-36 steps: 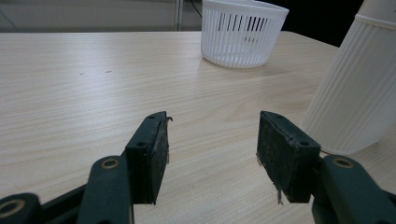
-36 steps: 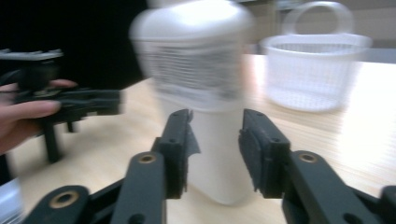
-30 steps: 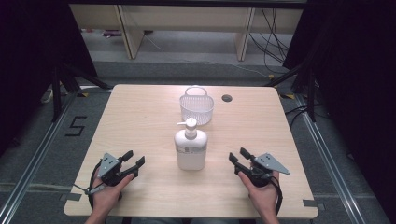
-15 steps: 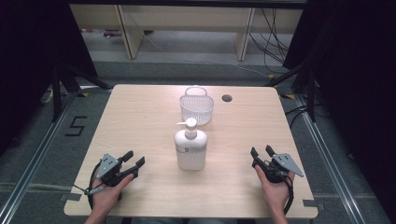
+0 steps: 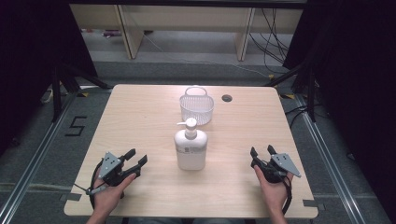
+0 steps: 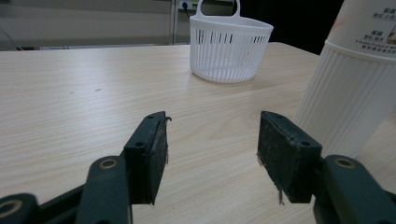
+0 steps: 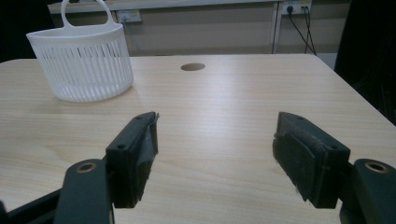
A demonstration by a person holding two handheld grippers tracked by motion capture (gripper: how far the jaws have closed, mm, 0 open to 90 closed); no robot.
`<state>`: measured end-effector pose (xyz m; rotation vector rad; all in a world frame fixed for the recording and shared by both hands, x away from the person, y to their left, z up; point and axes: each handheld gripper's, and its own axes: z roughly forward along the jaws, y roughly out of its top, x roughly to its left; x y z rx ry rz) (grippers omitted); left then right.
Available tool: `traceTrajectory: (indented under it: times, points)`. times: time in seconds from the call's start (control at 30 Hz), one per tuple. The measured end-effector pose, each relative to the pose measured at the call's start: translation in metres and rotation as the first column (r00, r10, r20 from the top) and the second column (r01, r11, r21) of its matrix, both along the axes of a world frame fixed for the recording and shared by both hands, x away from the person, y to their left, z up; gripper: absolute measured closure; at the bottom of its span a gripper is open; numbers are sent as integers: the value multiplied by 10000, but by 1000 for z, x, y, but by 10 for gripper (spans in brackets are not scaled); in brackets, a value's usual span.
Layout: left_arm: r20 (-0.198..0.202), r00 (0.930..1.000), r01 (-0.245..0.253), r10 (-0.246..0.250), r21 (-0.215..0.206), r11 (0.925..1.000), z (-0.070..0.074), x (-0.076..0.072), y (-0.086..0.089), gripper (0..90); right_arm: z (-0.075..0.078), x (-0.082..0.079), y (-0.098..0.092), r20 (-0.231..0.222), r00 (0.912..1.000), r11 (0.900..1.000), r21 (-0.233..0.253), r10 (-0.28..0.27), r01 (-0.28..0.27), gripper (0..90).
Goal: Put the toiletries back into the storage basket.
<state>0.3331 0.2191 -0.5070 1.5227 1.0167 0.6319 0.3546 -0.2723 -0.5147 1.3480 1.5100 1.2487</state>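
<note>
Over the last second the right gripper (image 5: 263, 153) has slid from close beside the pump bottle (image 5: 190, 150) out to the right near corner of the table (image 5: 140, 107), while the left gripper (image 5: 136, 158) has stayed put at the left near side. Both now rest with jaws spread wide and nothing between them. The bottle stands upright in the middle of the table, nearer than the white basket (image 5: 197, 108) and just apart from it, with its pump spout turned left.

If the bottle is to go into the basket, as I'd guess, a good grip would take the ribbed body low on its two flat sides, below the label, and keep it upright so the pump head clears the basket handle on the way in.

From the left gripper view the bottle's ribbed wall (image 6: 343, 100) looms close on the right, just beyond the right jaw, a closeness the high view understates. From the right gripper view I see the basket (image 7: 81, 60) and the round hole (image 7: 193, 66) in the tabletop; whether the basket holds anything is hard to tell from there, though from above it looks empty.
</note>
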Motion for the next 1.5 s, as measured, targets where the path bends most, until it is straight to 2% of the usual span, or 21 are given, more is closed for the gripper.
traceTrajectory:
  times: [0.2, 0.23, 0.33, 0.47, 0.5, 0.53, 0.57, 0.63, 0.7, 0.87, 0.9, 1.0, 1.1, 1.2, 1.23, 1.3, 1.5]
  points:
    - [-80, 9998, -184, 182, -207, 9996, 12, -6, -9, 424, 0, 0, 2, -37, 10000, 10000, 28, -3, 3, 313]
    - [-109, 9998, -174, 169, -477, 9987, 17, -11, -16, 420, 1, -1, 3, -231, 9995, 9997, 41, -221, 222, 311]
    - [-76, 9999, -103, 100, -472, 9988, 22, -15, -22, 415, 1, -1, 1, -137, 9998, 9999, -58, -113, 112, 310]
    - [-50, 9995, 310, -313, -484, 9983, 31, -17, -35, 407, 0, 0, 1, -77, 10000, 10000, -47, -35, 34, 311]
    - [100, 9986, 532, -527, -528, 9972, 36, -16, -41, 406, 0, 0, 1, -46, 10000, 10000, -44, 36, -37, 310]
    - [100, 9986, 532, -527, -528, 9972, 36, -16, -41, 405, 0, 0, 1, -47, 10000, 10000, -91, 29, -30, 311]
    - [114, 9983, 571, -568, -345, 9978, 43, -17, -46, 404, 0, 1, 1, 46, 10000, 10000, -60, 66, -66, 311]
    - [274, 9972, 712, -701, -424, 9966, 45, -15, -49, 403, 0, 1, 2, 84, 9999, 10000, -52, 55, -54, 311]
    - [447, 9939, 1027, -1010, -377, 9940, 54, -16, -56, 401, 0, 1, 2, 37, 10000, 10000, 19, 48, -48, 311]
    - [839, 9876, 1360, -1324, -383, 9900, 68, -18, -68, 401, 0, 1, 2, 10, 10000, 10000, 39, 80, -80, 310]
    - [894, 9859, 1449, -1413, -349, 9888, 73, -19, -72, 402, 0, 1, 2, 67, 9999, 9999, -82, 88, -87, 311]
    - [957, 9844, 1504, -1473, -257, 9883, 77, -19, -76, 409, 0, 1, 3, 57, 10000, 10000, 49, 40, -40, 311]
    - [1045, 9817, 1625, -1591, -248, 9864, 82, -18, -83, 411, 0, 1, 2, 6, 9999, 9999, -21, 131, -131, 311]
    - [1119, 9797, 1701, -1666, -228, 9852, 85, -18, -88, 410, -1, 2, 1, 28, 10000, 9999, -111, -6, 6, 311]
    - [1146, 9791, 1717, -1680, -237, 9849, 86, -18, -90, 410, 0, 1, 1, -162, 9998, 10000, -22, 89, -89, 311]
    - [1289, 9757, 1808, -1773, -161, 9834, 90, -18, -95, 410, 0, 0, 1, -151, 9999, 10000, 75, 52, -51, 311]
    - [1617, 9690, 1890, -1869, 23, 9820, 100, -15, -106, 409, 1, 1, 1, -212, 9997, 9998, -152, 113, -116, 312]
